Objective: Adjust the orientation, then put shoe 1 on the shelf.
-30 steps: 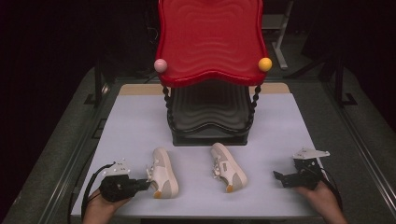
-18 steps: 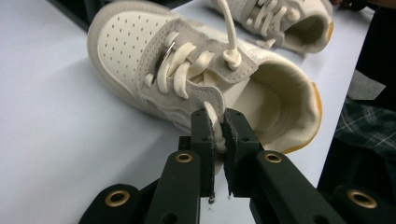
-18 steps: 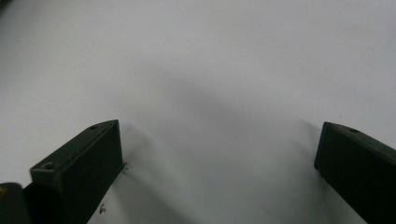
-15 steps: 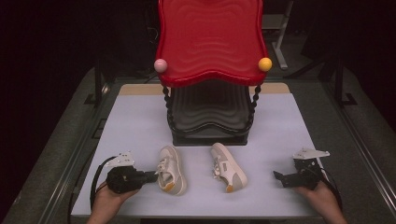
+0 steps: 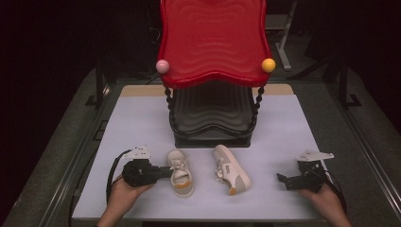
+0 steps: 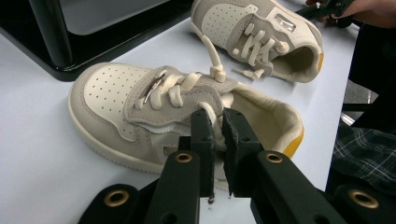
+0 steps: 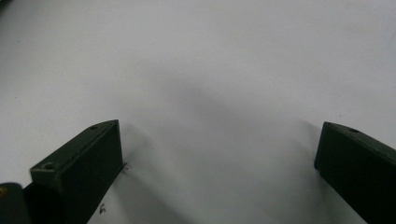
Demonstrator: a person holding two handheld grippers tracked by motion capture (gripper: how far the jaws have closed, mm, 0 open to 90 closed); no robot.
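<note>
While the left gripper (image 5: 166,172) is clamped on the collar of the left shoe (image 5: 180,171), whose long axis runs from near to far on the tabletop (image 5: 142,123), the right gripper (image 5: 283,180), its jaws apart, rests well right of the other shoe (image 5: 230,169).

Left gripper (image 5: 163,172), jaws clamped on the side collar of the left shoe (image 5: 180,172), now sits further right on the surface than a second ago, closer to the right shoe (image 5: 230,175). Left shoe has come along with it: shifted right and swung round, so its toe now points up toward the black rack base (image 5: 211,137) and the gap between both shoes is narrower.
</note>
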